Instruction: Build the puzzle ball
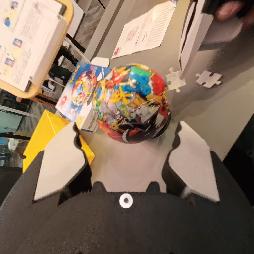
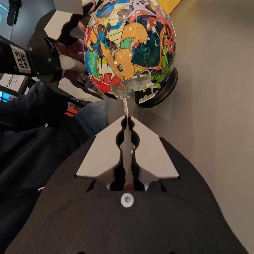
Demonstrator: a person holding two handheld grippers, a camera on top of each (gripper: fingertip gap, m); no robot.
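Jaws of left gripper (image 1: 127, 132) spread wide, gripping nothing, with the puzzle ball (image 1: 130, 103) just beyond the fingertips at 12 o'clock. Jaws of right gripper (image 2: 128, 118) clenched on a white puzzle piece (image 2: 125, 107), seen edge-on, its far end reaching up to an open gap (image 2: 132, 86) in the ball's shell at 6 o'clock of the ball. Grey backs of neighbouring pieces visible inside that gap.

Ball almost complete, covered with bright cartoon creatures, sitting on a black round stand (image 2: 165, 89) on the grey table (image 1: 192, 110).

In the left wrist view: at 9 o'clock of the ball, touching or almost touching it, a blue box (image 1: 78, 94) with a picture of the same ball, a logo and a barcode. At 7 o'clock, a yellow box (image 1: 55, 137). At 1 o'clock, a printed instruction sheet (image 1: 144, 31) with round diagrams, its text too blurred to read. At 3 o'clock, two loose pieces (image 1: 175, 79) (image 1: 208, 80) lying grey side up.

In the right wrist view: at 9 o'clock, a white printed label (image 2: 20, 61) on the left gripper's black body.
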